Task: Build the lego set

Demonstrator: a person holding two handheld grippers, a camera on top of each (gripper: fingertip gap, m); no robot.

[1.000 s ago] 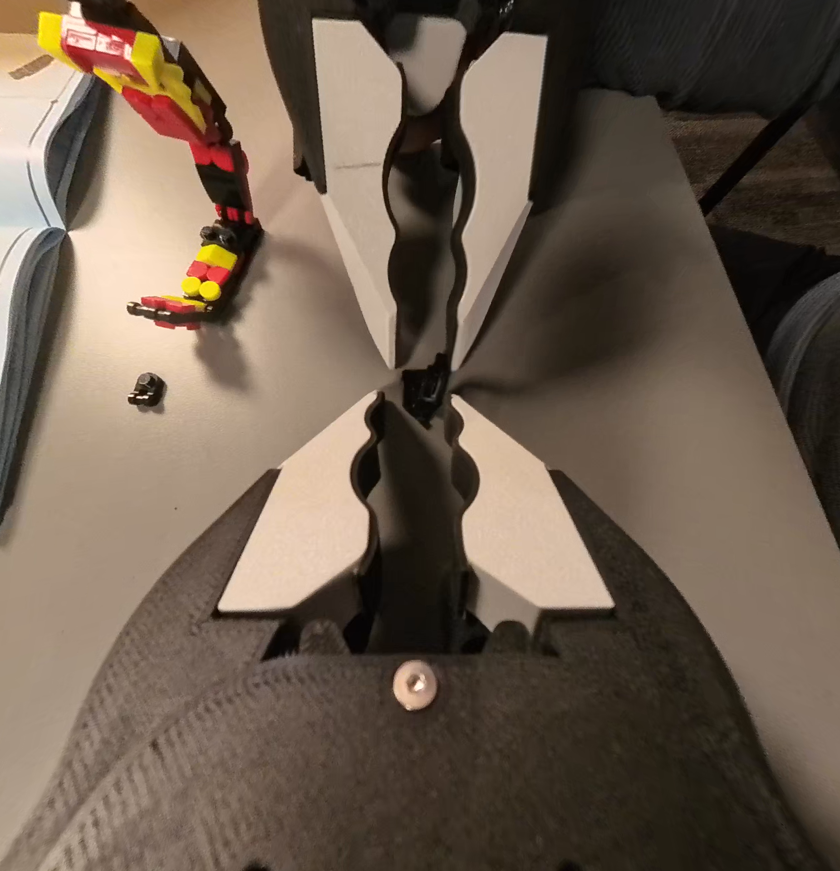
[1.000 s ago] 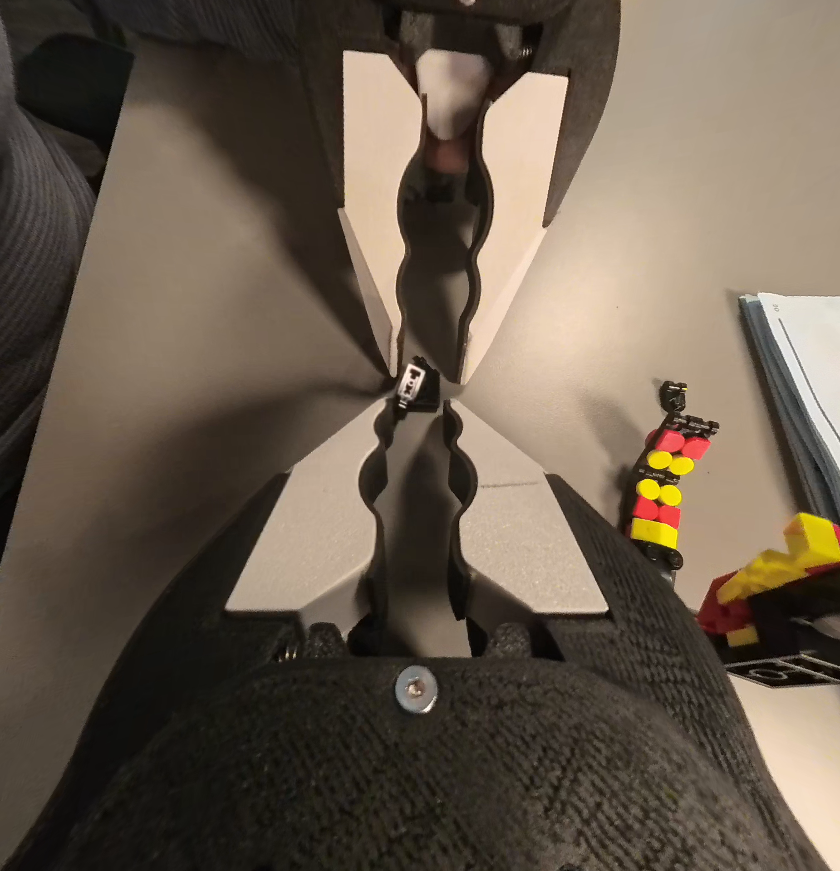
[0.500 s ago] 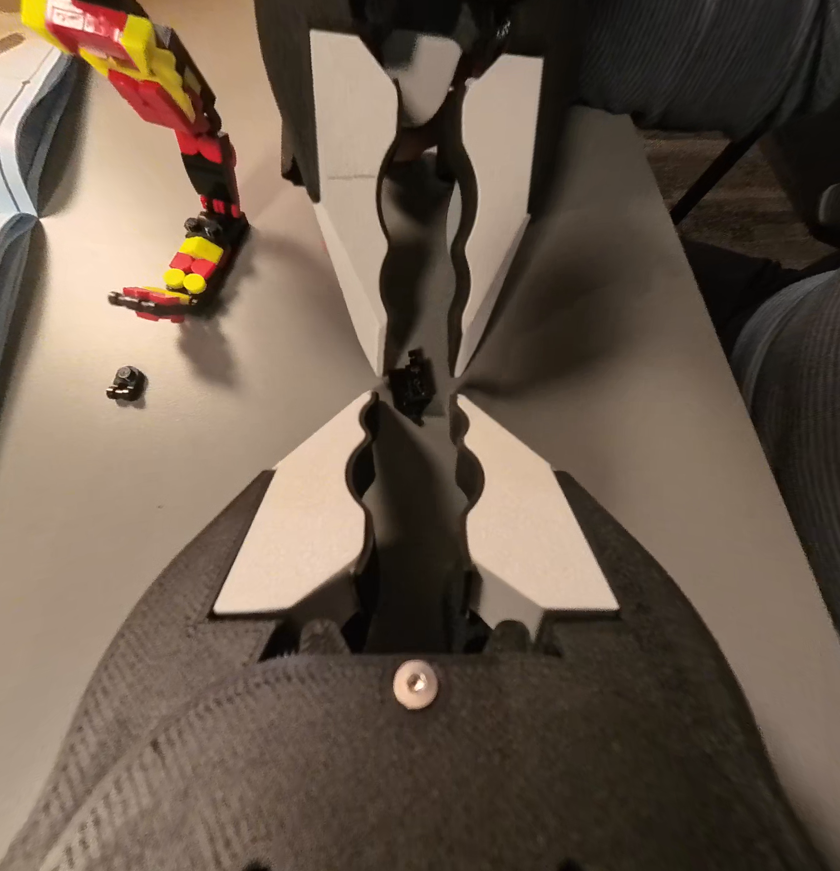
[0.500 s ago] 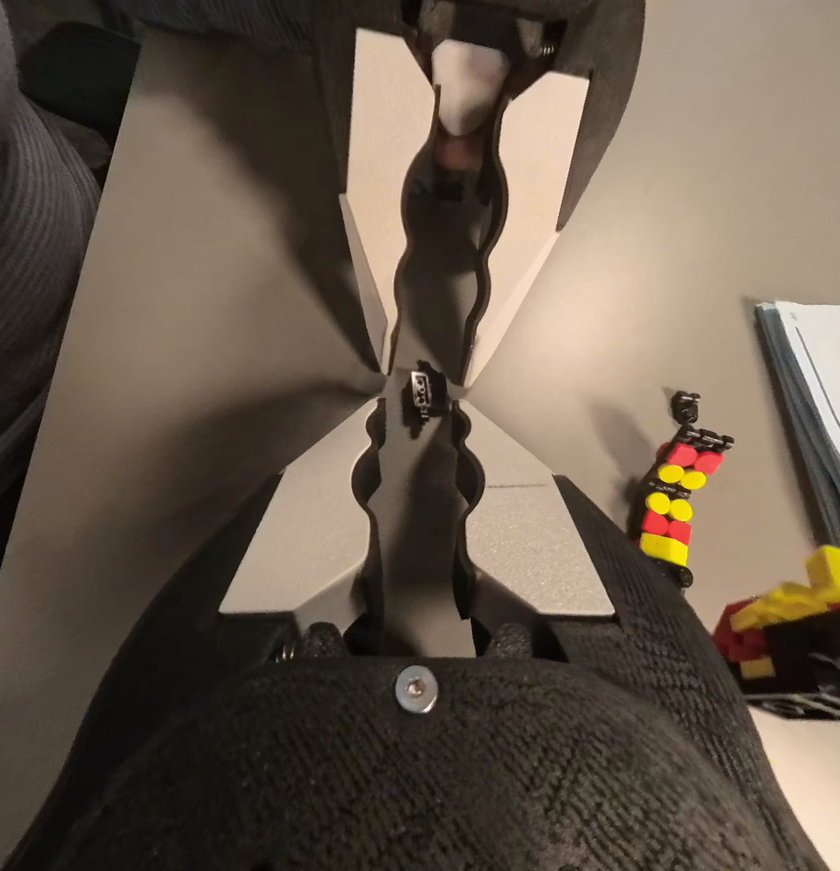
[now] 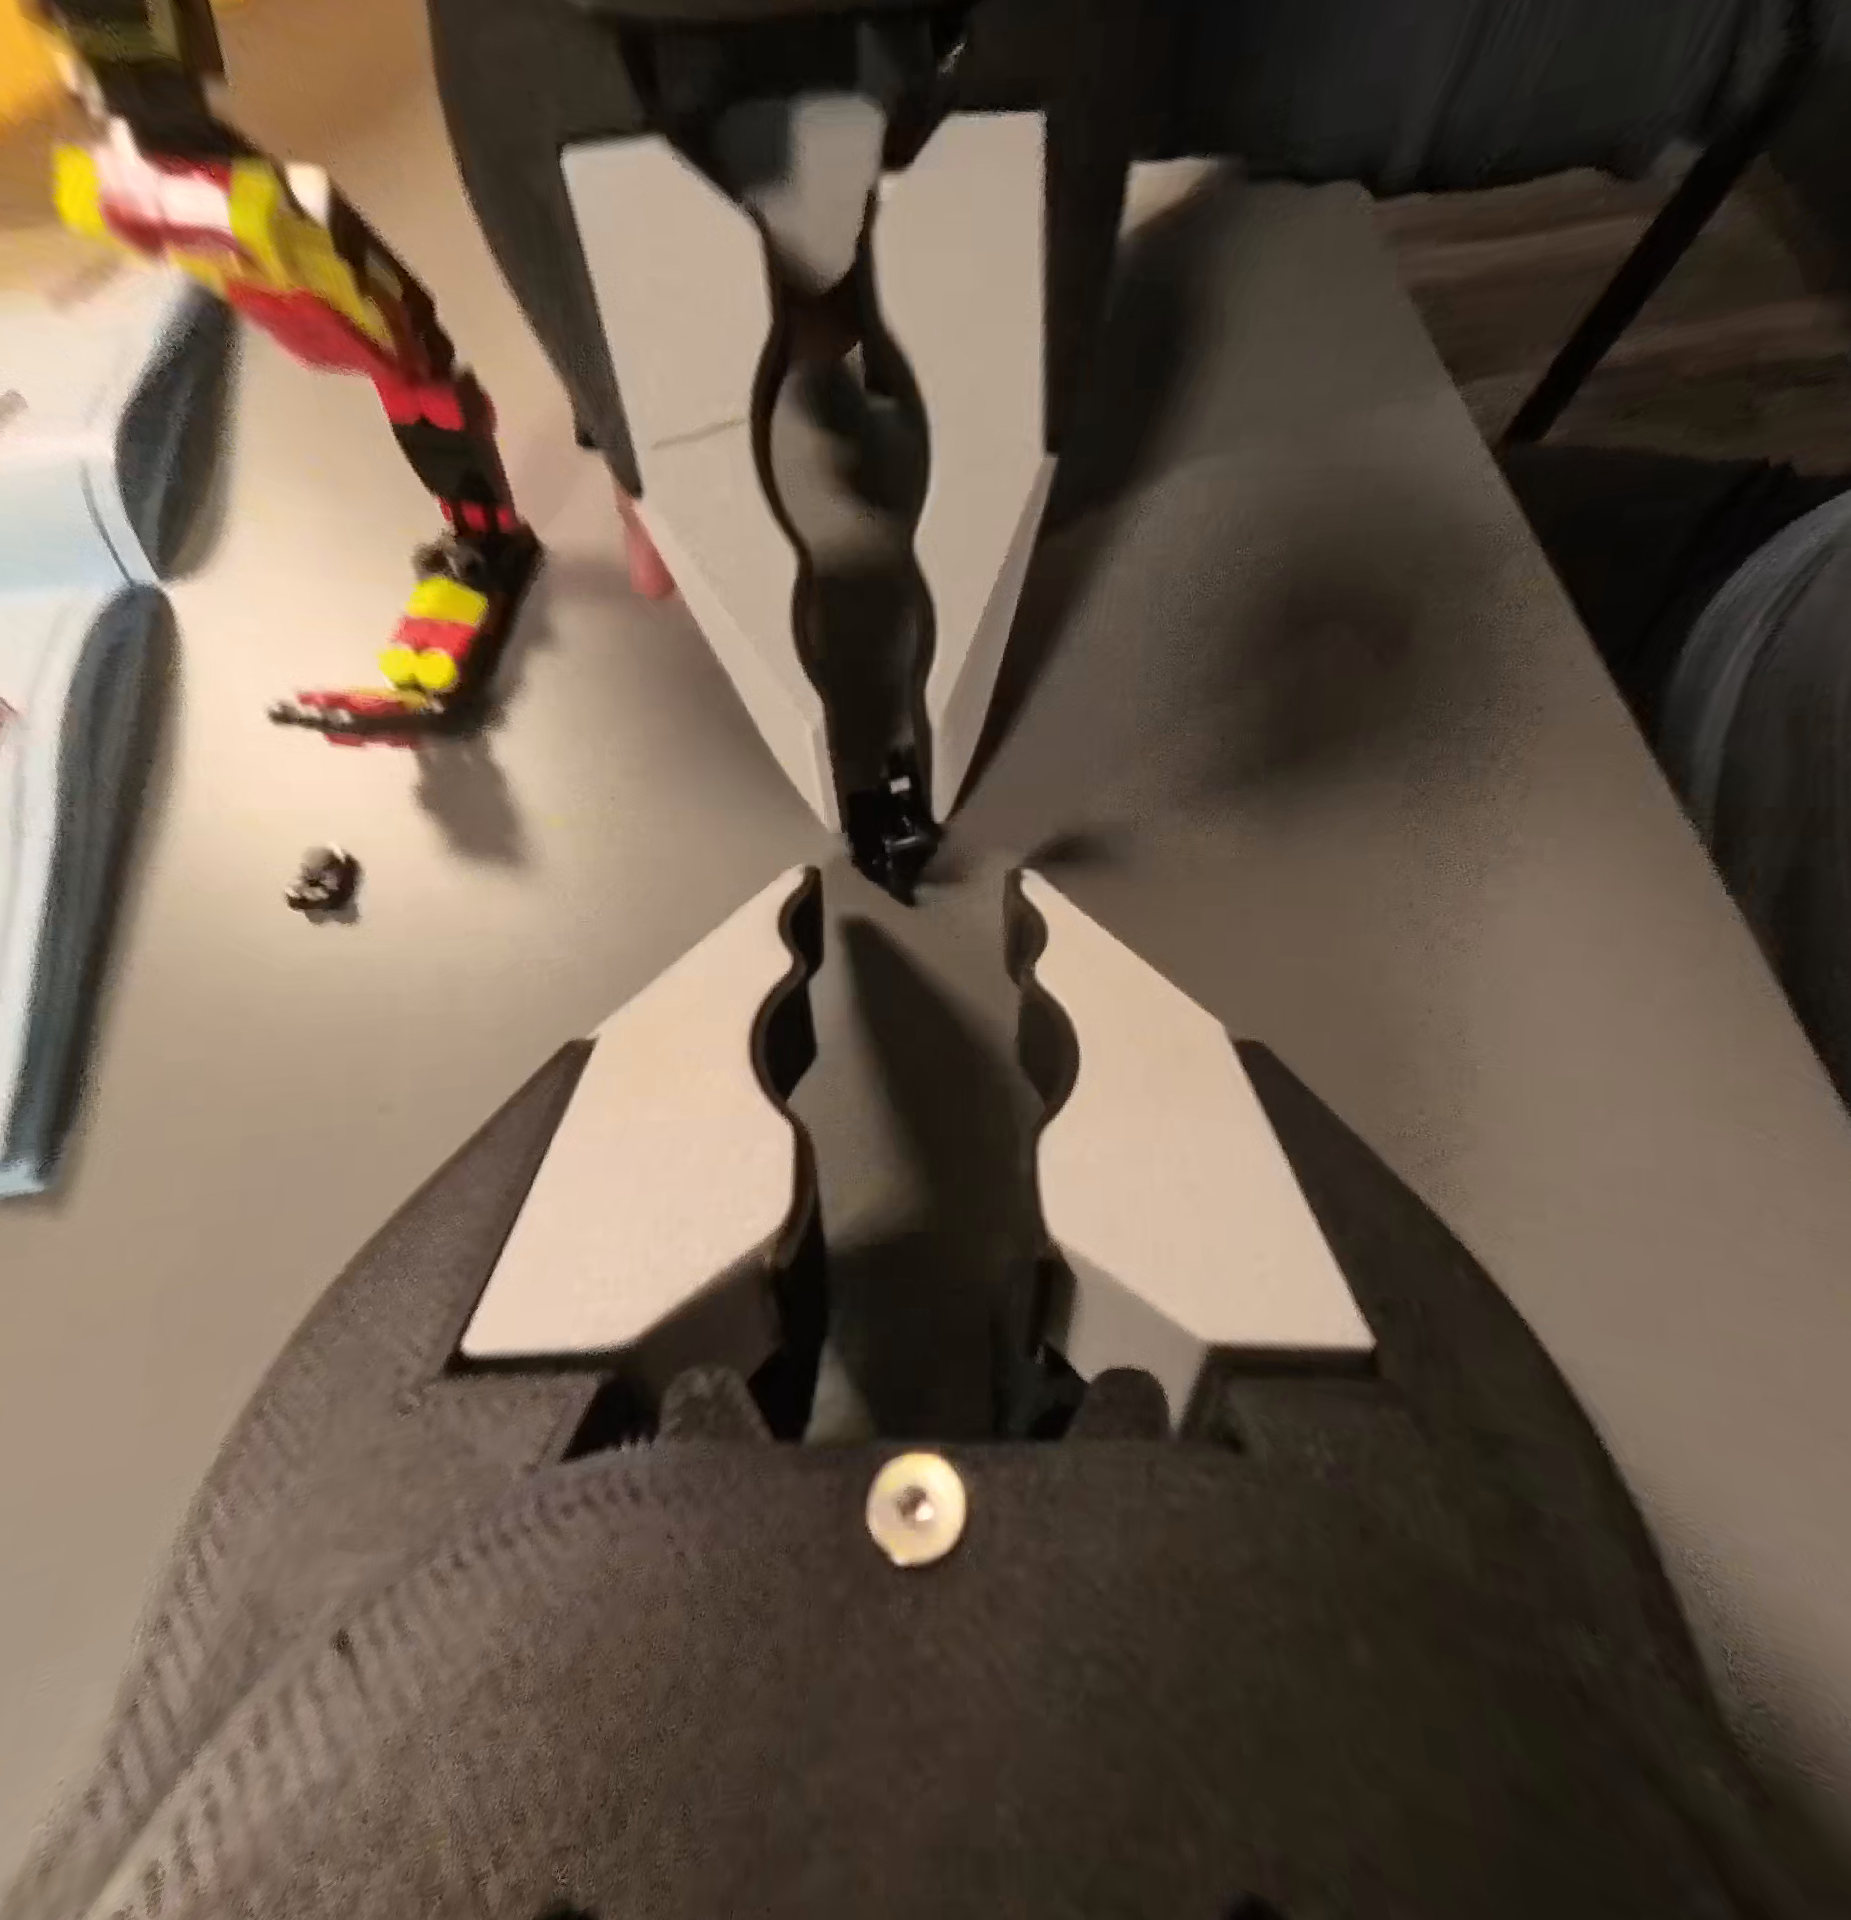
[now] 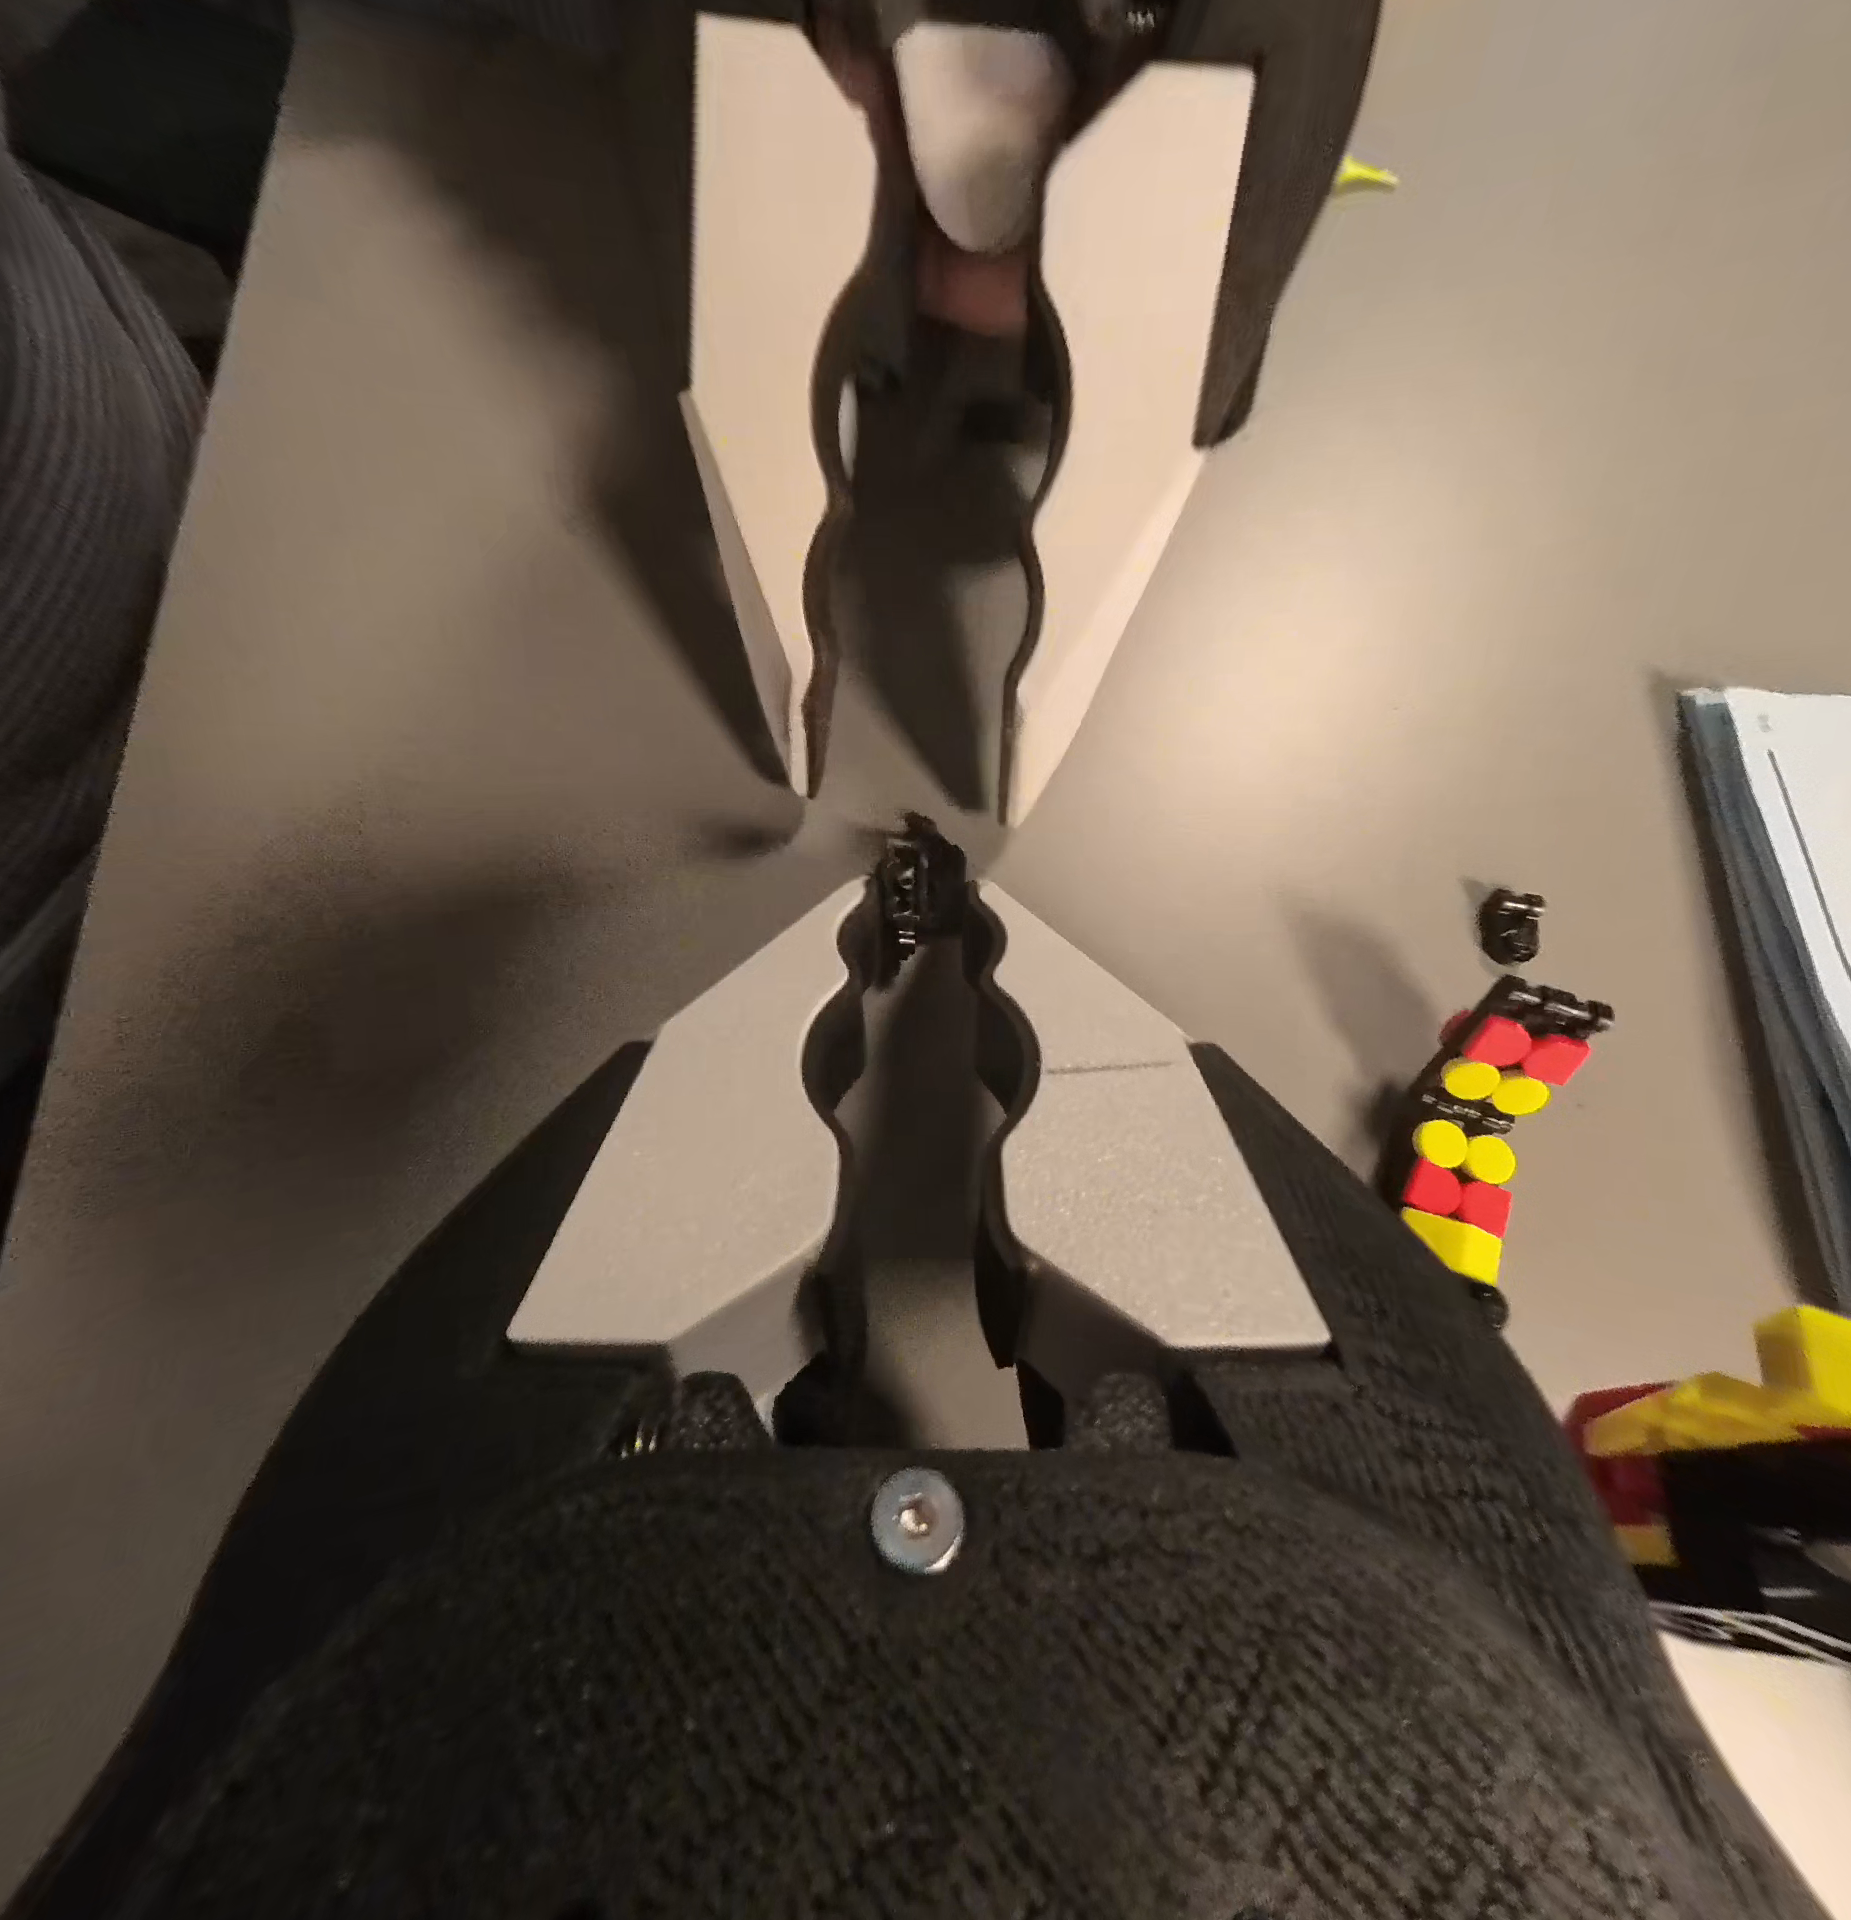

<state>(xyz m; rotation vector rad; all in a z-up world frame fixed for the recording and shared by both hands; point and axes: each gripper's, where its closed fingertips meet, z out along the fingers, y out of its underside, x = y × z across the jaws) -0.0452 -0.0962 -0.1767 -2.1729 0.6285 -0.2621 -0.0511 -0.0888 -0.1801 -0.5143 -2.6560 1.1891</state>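
Observation:
A small black lego piece (image 6: pixel 908 896) sits between the tips of my right gripper (image 6: pixel 921 896), which is shut on it just above the grey table (image 6: pixel 433 727). My left gripper (image 5: pixel 916 883) faces it tip to tip, with its jaws open and apart from the piece. In the left wrist view the right gripper (image 5: pixel 890 816) comes in from the top with the black piece (image 5: pixel 890 831) in its tips. In the right wrist view the left gripper (image 6: pixel 905 800) comes in from the top, open. The red, yellow and black lego model (image 5: pixel 443 623) lies to the side and also shows in the right wrist view (image 6: pixel 1472 1132).
A loose small black piece (image 5: pixel 323 868) lies near the model's end, also in the right wrist view (image 6: pixel 1513 925). An open instruction booklet (image 5: pixel 27 831) lies beyond it. The table edge and a person's grey-clad leg (image 5: pixel 1783 727) are on the other side. Only a small space, under 4 cm, lies between the two pairs of fingers.
My left gripper has opened and let go of the black piece. The piece now stays in the right gripper's tips. Both views have shifted slightly and are blurred.

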